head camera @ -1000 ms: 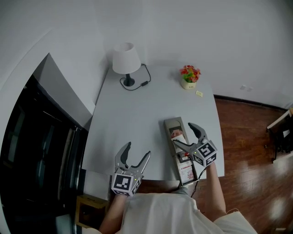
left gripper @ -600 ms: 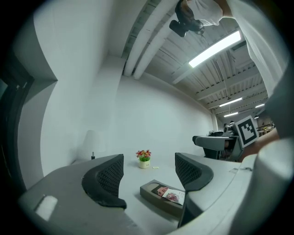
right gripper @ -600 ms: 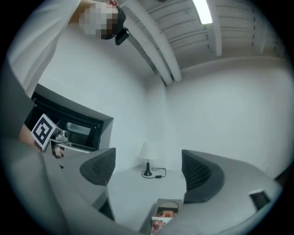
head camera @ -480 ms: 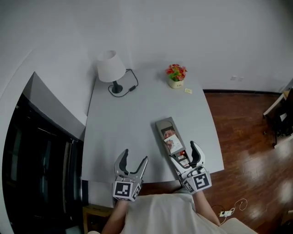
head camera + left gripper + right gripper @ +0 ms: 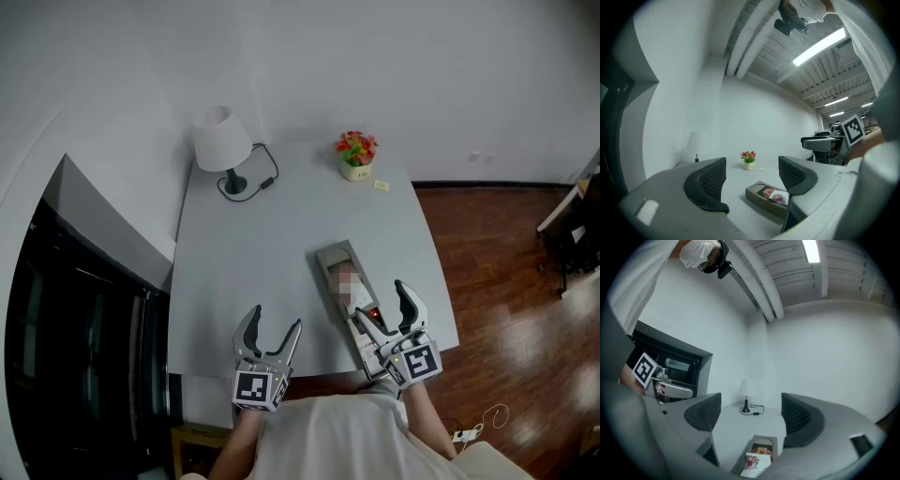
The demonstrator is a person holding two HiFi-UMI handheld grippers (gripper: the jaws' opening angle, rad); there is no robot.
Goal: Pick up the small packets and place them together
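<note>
You are holding the left hand-held gripper (image 5: 274, 319) and right hand-held gripper (image 5: 382, 302) apart and empty, the right jaws just narrowing, probably since the small colourful paper packets (image 5: 755, 464) are lying together in the long grey tray (image 5: 330, 255).

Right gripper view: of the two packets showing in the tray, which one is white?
The nearer packet, white with a colourful print, lying askew at the bottom. The packet behind it is dark brown, toward the tray's empty far end.

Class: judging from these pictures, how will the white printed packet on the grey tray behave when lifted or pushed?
The packet looks thin and flat, so probably light and floppy. It lies atop the narrow tray, so a push would probably slide it off.
</note>
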